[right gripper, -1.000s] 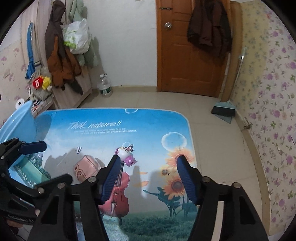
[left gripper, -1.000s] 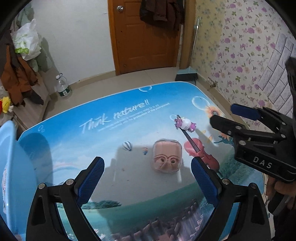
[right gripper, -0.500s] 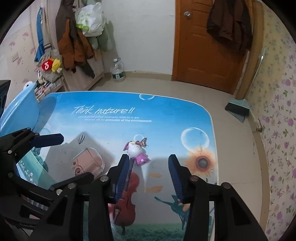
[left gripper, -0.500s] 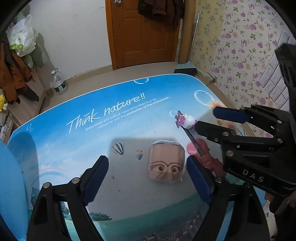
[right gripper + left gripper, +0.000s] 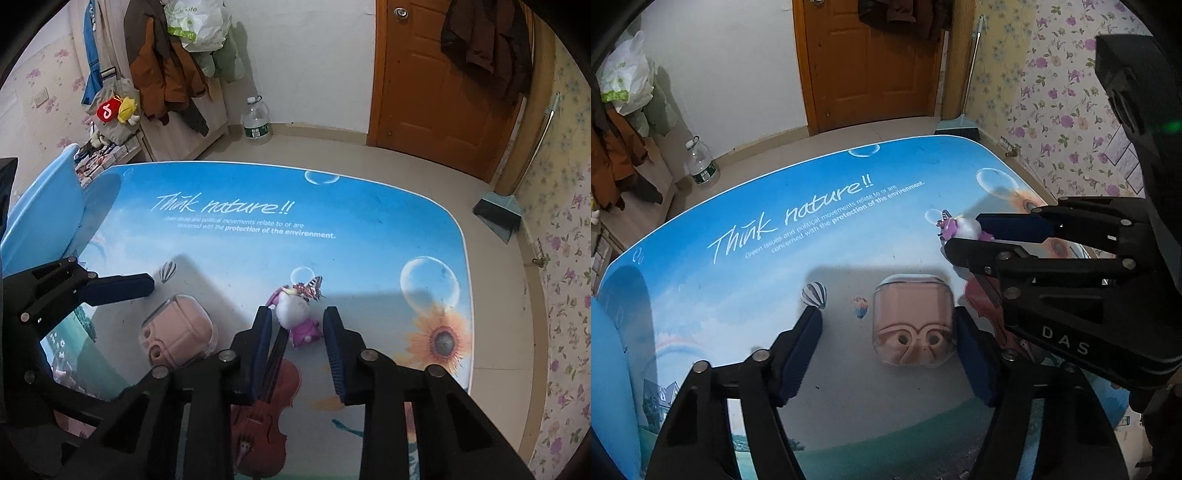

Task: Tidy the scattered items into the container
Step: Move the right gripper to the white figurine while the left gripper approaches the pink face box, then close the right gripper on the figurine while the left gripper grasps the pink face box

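Note:
A pink earbud case [image 5: 911,325] lies on the printed blue table, between the open fingers of my left gripper [image 5: 888,338], close to the right finger. It also shows in the right wrist view [image 5: 177,336]. A small purple and white toy figure [image 5: 297,317] lies between the open fingers of my right gripper [image 5: 297,332]; neither finger visibly touches it. The toy also shows in the left wrist view [image 5: 960,229], partly behind the right gripper [image 5: 971,236]. A light blue container [image 5: 40,218] stands at the table's left edge.
The table top [image 5: 258,229] bears a printed sky, violin and sunflower picture. Beyond it are a tiled floor, a water bottle [image 5: 256,122], a wooden door [image 5: 436,85], a dustpan [image 5: 498,212] and hung coats [image 5: 166,77]. Floral wallpaper lines the right wall.
Both grippers moved forward and down. The case now lies between the left fingers and the toy between the right fingers. The right fingers have narrowed around the toy.

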`<state>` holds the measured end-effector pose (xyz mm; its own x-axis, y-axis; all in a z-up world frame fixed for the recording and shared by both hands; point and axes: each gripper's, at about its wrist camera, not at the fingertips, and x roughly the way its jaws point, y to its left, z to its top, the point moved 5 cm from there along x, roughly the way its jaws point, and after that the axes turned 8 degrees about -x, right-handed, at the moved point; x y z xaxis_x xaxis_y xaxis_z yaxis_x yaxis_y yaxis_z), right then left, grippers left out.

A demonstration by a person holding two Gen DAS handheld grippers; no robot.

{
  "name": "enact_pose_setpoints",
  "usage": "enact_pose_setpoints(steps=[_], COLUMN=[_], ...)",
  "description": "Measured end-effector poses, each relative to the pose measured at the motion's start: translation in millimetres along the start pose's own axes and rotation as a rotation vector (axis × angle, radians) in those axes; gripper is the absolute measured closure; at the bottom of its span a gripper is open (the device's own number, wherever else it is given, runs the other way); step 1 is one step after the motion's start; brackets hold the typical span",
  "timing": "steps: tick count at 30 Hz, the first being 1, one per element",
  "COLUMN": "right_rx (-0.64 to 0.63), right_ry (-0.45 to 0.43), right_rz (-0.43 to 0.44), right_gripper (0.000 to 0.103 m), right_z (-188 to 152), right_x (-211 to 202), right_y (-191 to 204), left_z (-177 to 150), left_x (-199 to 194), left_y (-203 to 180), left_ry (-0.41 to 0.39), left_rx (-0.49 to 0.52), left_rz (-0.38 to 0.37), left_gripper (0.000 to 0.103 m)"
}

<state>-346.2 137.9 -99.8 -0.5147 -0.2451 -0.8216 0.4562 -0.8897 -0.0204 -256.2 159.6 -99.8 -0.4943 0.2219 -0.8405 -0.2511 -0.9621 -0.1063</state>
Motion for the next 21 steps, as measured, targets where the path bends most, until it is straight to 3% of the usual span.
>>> enact_pose_setpoints(steps=[4, 8, 21], right_rx=[-0.014, 0.001, 0.043], right_ry=[-0.003, -0.017, -0.054], right_rz=[-0.001, -0.004, -0.017], right_gripper=[0.073, 0.079, 0.084], right_z=[4, 2, -4], right_x=[3, 3, -17], right_y=[4, 3, 11], left_z=[0, 0, -3], left_x=[-2, -5, -33], left_y=[2, 2, 7], left_ry=[-0.007, -0.01, -0.058], left_rx=[-0.001, 0.004, 0.009], left_rz=[-0.005, -0.015, -0.015], left_gripper=[0.049, 0.064, 0.064])
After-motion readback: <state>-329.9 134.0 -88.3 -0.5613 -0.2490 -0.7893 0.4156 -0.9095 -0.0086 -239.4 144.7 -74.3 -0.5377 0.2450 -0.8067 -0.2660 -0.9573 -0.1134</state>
